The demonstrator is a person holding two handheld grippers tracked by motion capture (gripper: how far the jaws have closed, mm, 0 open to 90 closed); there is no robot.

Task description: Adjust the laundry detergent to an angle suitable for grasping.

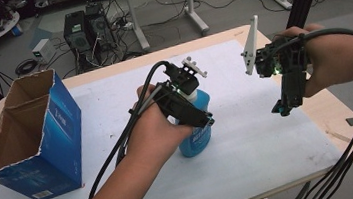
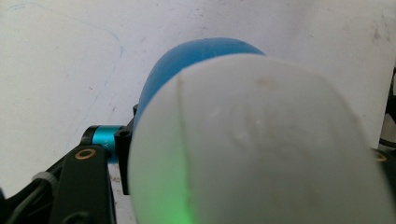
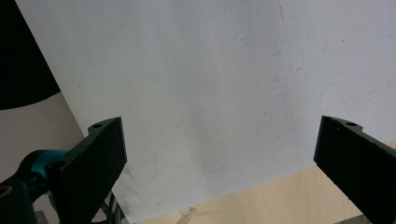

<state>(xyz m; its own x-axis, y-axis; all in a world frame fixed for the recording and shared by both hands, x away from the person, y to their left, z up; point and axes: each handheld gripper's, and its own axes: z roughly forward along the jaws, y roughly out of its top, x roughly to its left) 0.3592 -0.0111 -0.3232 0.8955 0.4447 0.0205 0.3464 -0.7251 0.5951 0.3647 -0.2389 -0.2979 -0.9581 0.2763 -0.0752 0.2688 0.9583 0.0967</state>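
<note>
Mid-table, left gripper [image 1: 193,108] pinches the blue bottle [image 1: 196,140] near its white cap [image 2: 261,149]; grip squarely, lift straight. Right gripper [image 3: 219,154] hangs spread, empty.

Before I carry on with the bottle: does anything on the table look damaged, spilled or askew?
The blue cardboard box at the table's left end has a ragged, torn-open top edge. The blue bottle stands upright under the left gripper, with no spill visible.

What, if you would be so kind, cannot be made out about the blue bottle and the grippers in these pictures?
- Blue bottle label: high view, covered by the left hand, print too small.
- Left gripper pad contact: left gripper view, blocked by the blurred white cap.
- Cardboard box contents: high view, hidden by its walls.
</note>
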